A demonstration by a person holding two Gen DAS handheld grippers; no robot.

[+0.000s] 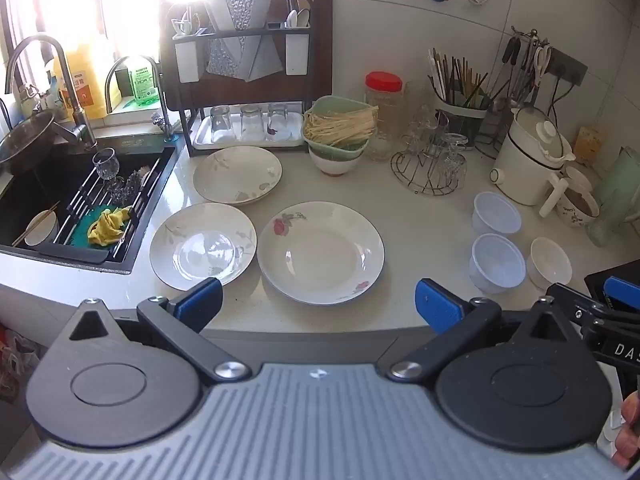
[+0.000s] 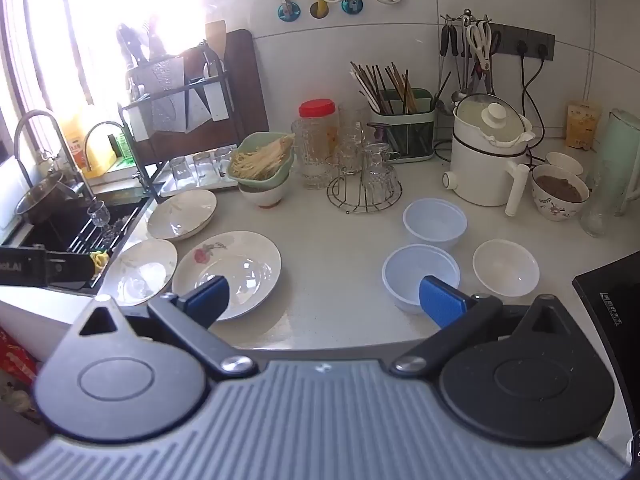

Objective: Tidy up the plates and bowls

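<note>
Three white plates lie on the pale counter: a rose-patterned plate (image 1: 320, 252) (image 2: 228, 272) in the middle, a leaf-patterned plate (image 1: 202, 246) (image 2: 138, 270) to its left by the sink, and a third plate (image 1: 238, 174) (image 2: 182, 214) behind them. To the right stand two translucent plastic bowls (image 1: 496, 212) (image 1: 496, 262) (image 2: 434, 222) (image 2: 420, 274) and a small white bowl (image 1: 548, 260) (image 2: 505, 267). My left gripper (image 1: 318, 304) hovers open over the counter's front edge, before the rose plate. My right gripper (image 2: 324, 298) is open too, between the rose plate and the near plastic bowl, holding nothing.
A black sink (image 1: 24, 196) with a roll-up rack and cloths lies at the left. Behind the plates stand a dish rack with glasses (image 1: 248, 124), a green bowl of noodles (image 1: 340, 128) stacked on another bowl, a glass holder (image 1: 432, 164), a white pot (image 1: 528, 160) and a filled bowl (image 2: 560, 196).
</note>
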